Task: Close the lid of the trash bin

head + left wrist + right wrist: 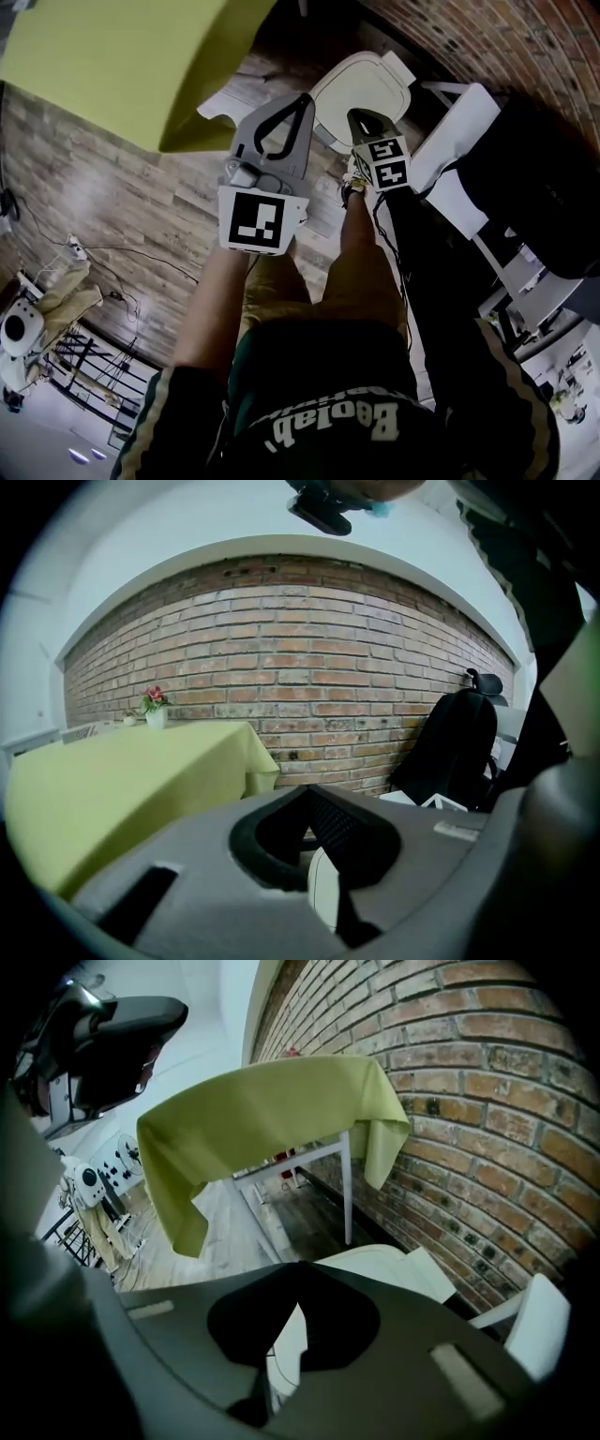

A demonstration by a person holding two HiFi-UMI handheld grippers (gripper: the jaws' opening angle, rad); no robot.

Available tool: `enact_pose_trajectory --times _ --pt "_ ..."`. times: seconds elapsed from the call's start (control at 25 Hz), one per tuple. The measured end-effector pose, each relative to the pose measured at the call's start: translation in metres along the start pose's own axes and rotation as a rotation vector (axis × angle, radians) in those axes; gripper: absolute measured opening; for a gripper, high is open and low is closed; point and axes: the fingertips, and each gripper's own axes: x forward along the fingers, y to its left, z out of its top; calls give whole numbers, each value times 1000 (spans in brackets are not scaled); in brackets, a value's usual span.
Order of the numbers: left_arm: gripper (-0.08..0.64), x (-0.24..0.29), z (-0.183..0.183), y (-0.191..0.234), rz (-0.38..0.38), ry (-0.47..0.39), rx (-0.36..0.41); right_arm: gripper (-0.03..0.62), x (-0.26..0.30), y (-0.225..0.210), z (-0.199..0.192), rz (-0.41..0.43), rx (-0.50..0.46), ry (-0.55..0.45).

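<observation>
The white trash bin (pixel 361 82) stands on the wood floor by the brick wall, and its rounded lid (pixel 389 1267) looks to lie flat on top, with a tab at the wall side. My left gripper (pixel 305 98) is shut with nothing in it, its tip by the lid's left edge. My right gripper (pixel 360 118) is likewise shut on nothing and points at the lid's near edge. Whether either tip touches the lid is unclear. In the left gripper view only a white sliver of the bin (pixel 324 885) shows through the jaws' loop.
A table under a yellow-green cloth (pixel 122 66) stands at the left, its white leg (pixel 347 1190) near the bin. A black chair (pixel 534 178) and a white desk edge (pixel 459 141) are at the right. The brick wall (pixel 487 37) runs behind the bin.
</observation>
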Motion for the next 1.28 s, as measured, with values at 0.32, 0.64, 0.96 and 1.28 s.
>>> enact_pose_trajectory --times 0.32,0.64,0.96,1.28 --pt "2 -3 56 -26 18 -28 -13 11 -77 -5 69 3 -34 -121" --pt "2 -18 128 -41 56 -61 21 11 -149 -5 134 19 -98 -225" --pt "2 -36 164 -47 151 -44 41 11 -221 10 191 82 -222 -366" --pt "2 -62 199 -65 97 -72 81 11 -295 20 228 30 -246 -470"
